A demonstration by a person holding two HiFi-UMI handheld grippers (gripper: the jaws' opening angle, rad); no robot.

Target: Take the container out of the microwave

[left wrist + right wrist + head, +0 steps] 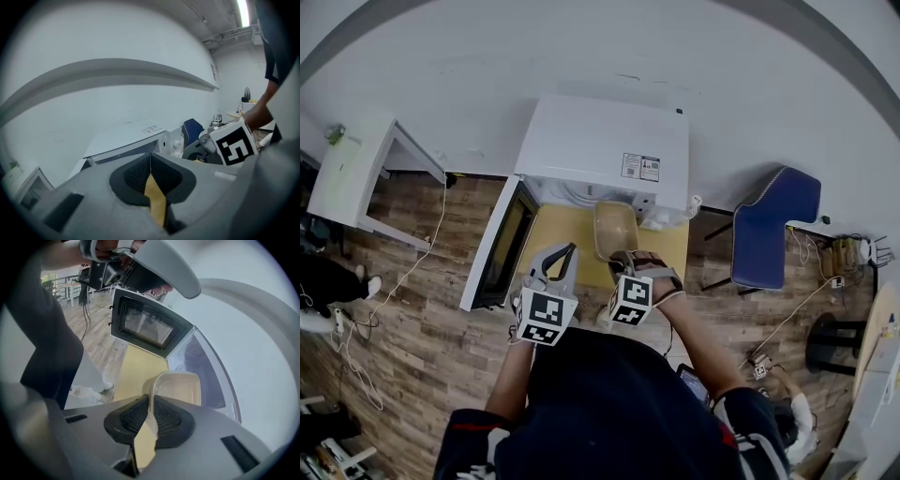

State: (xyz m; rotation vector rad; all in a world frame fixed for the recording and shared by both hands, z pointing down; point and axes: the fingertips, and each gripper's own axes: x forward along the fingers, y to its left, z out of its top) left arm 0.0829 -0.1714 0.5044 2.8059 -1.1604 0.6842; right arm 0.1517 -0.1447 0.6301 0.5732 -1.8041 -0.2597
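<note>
Yellow tabletop point(555, 236) holds boxy white microwave point(602, 142); right tool point(150, 409) pinches translucent rounded container point(182, 388), left tool point(150, 165) pressed together, empty.

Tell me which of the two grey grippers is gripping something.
The right gripper: its jaws pinch the rim of the clear plastic container in front of the open white microwave. The left gripper is shut on nothing.

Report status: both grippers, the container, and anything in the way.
Right gripper shut on container wall; left gripper shut, empty. Container in front of microwave, over yellow table. Door open; nothing seen in the way.
</note>
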